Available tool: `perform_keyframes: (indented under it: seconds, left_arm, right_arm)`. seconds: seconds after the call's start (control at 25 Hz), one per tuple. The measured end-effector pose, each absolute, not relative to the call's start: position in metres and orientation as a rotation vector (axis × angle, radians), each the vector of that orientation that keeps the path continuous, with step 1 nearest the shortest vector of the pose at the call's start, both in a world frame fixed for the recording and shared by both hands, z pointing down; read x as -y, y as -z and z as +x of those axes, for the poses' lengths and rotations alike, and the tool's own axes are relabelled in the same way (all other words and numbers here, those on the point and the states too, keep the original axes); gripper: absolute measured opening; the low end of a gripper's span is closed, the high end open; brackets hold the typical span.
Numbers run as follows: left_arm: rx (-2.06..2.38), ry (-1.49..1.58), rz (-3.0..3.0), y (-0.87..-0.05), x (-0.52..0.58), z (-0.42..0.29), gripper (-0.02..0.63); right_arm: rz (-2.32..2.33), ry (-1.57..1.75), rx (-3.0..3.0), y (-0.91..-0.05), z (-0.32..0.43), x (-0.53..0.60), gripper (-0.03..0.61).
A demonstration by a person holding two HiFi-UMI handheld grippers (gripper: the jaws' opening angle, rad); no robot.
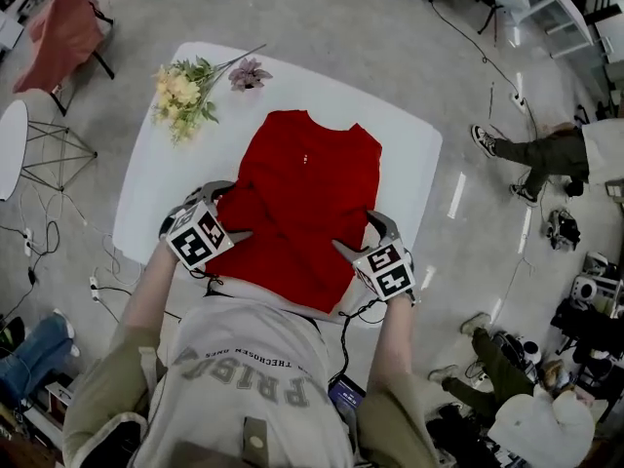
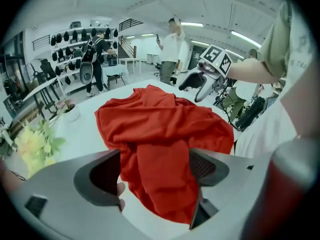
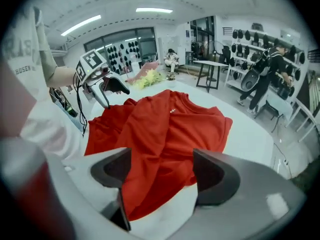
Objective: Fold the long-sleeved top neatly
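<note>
Left gripper [image 1: 234,211] and right gripper [image 1: 358,234], both spread wide at the near hem of one red top [image 1: 302,203].
Each gripper's two jaws stand fully apart. Red cloth lies in the gap, but no pad presses on it. The top lies rumpled, collar away from the person, mid-way on the single white table [image 1: 409,154]. One bunch of flowers [image 1: 185,91] lies at the table's far left corner.

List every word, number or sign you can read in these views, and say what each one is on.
"PRIBU", roughly: large letters on the person's grey shirt, partly lost in folds.
"HOSEN", roughly: small print on the shirt sleeve, cut off.
Smaller line beside the large letters: too small to read.
White mark on the red top: too small to read.
Marker cubes: black-and-white patterns only, no letters.
</note>
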State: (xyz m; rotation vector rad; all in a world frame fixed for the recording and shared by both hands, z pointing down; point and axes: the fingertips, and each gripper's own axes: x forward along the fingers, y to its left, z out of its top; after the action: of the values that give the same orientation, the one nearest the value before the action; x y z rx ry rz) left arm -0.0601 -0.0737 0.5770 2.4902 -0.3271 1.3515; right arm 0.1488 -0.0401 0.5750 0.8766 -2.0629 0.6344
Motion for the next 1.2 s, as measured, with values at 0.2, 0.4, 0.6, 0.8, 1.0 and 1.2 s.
perform_keyframes:
  seconds: [0.2,0.4,0.6,0.8,1.0,1.2]
  left_arm:
    - [0.272,-1.38,2.443,-0.576,0.008,-0.112,0.41]
    - [0.203,-1.443,2.437,-0.594,-0.043,-0.143,0.41]
    - [0.222,-1.562,2.495,-0.617,-0.079,-0.151,0.41]
    - [0.3,-1.653,2.514,-0.635,-0.094,-0.144,0.409]
    - [0.375,-1.697,2.492,-0.639,-0.098,-0.141,0.407]
    - [0.395,-1.637,2.473,-0.637,-0.1,-0.143,0.319]
  right_arm:
    - [0.944,-0.67,2.135,-0.559,0.106,-0.03,0.379]
    - [0.928,-0.663,2.09,-0.574,0.078,-0.095,0.378]
    - [0.864,-0.604,1.984,-0.599,0.085,-0.15,0.377]
    - [0.769,-0.474,1.926,-0.617,0.101,-0.174,0.357]
    - [0.739,-0.341,1.863,-0.63,0.114,-0.177,0.243]
    - [0.727,-0.283,1.841,-0.633,0.119,-0.18,0.159]
